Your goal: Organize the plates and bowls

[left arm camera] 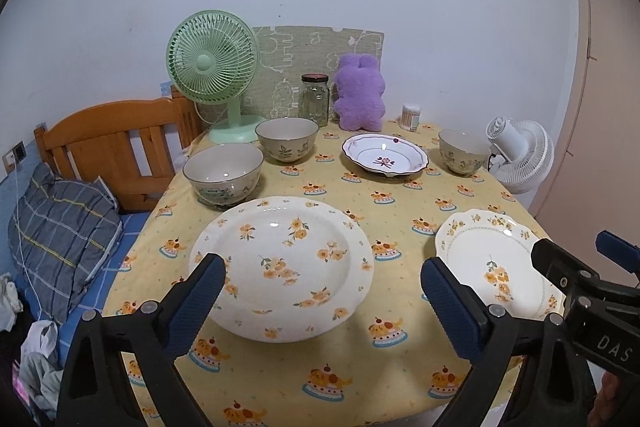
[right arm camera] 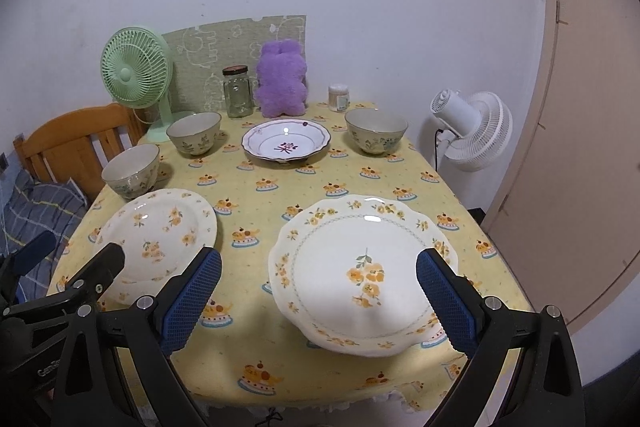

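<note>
On the yellow cake-print tablecloth (left arm camera: pixel 400 211) lie a deep orange-flower plate (left arm camera: pixel 280 227), a scalloped orange-flower plate (right arm camera: pixel 360 227) and, farther back, a white plate with a purple flower (left arm camera: pixel 384 155). Three beige bowls stand around them: one at near left (left arm camera: pixel 224 175), one at back left (left arm camera: pixel 286 139), one at back right (left arm camera: pixel 462 151). My left gripper (left arm camera: pixel 322 263) hangs open above the near side of the deep plate, its pads clear of it. Above the scalloped plate my right gripper (right arm camera: pixel 319 255) is open too, holding nothing.
Along the wall stand a green fan (left arm camera: pixel 212 67), a glass jar (left arm camera: pixel 315 99), a purple plush (left arm camera: pixel 360 91) and a small cotton-swab tub (left arm camera: pixel 411 115). A white fan (right arm camera: pixel 476 131) is off the table's right edge. A wooden headboard (left arm camera: pixel 112 143) and a pillow (left arm camera: pixel 60 227) lie left.
</note>
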